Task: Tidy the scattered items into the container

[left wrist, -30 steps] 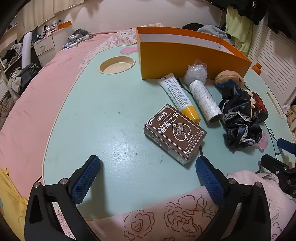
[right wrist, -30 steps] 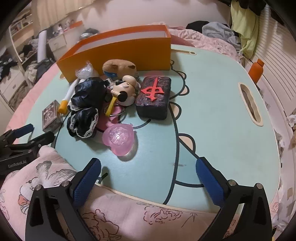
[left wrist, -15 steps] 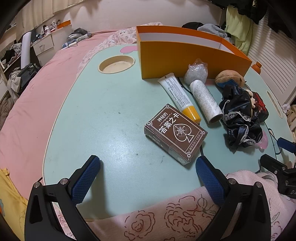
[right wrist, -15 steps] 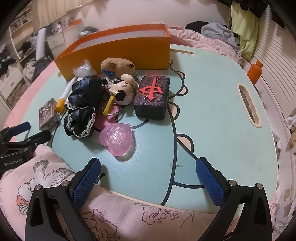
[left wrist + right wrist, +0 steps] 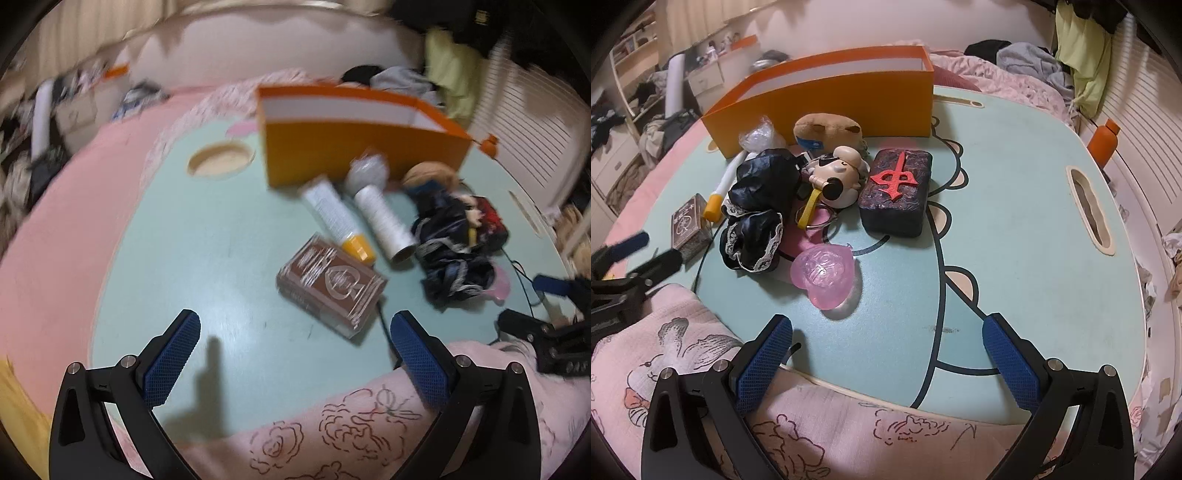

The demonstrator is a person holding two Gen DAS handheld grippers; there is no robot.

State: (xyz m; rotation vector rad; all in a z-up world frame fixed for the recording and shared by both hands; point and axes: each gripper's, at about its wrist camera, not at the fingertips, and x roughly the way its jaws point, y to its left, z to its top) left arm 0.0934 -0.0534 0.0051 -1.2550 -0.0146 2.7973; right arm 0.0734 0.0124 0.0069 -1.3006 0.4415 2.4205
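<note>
An orange box point(image 5: 827, 101) point(image 5: 354, 147) stands at the back of the pale green table point(image 5: 1015, 221). In front of it lie a brown card box point(image 5: 330, 286), a white tube with a yellow cap point(image 5: 336, 218), a white roll point(image 5: 384, 221), black lacy cloth point(image 5: 757, 206), a brown plush point(image 5: 827, 129), a round figurine point(image 5: 838, 177), a dark block with a red character point(image 5: 897, 192) and a pink heart point(image 5: 823, 273). My left gripper point(image 5: 295, 354) is open, just short of the card box. My right gripper point(image 5: 886, 354) is open, below the pink heart.
A round cup recess point(image 5: 219, 164) sits at the table's left, a slot handle point(image 5: 1089, 210) at its right. An orange bottle point(image 5: 1102, 142) stands beyond the right edge. Pink printed cloth point(image 5: 812, 435) covers the near edge. Bedding and clutter surround the table.
The left wrist view is now blurred and the card box sits closer to the left gripper. The right gripper has crept toward the pink heart. Both stay open.
</note>
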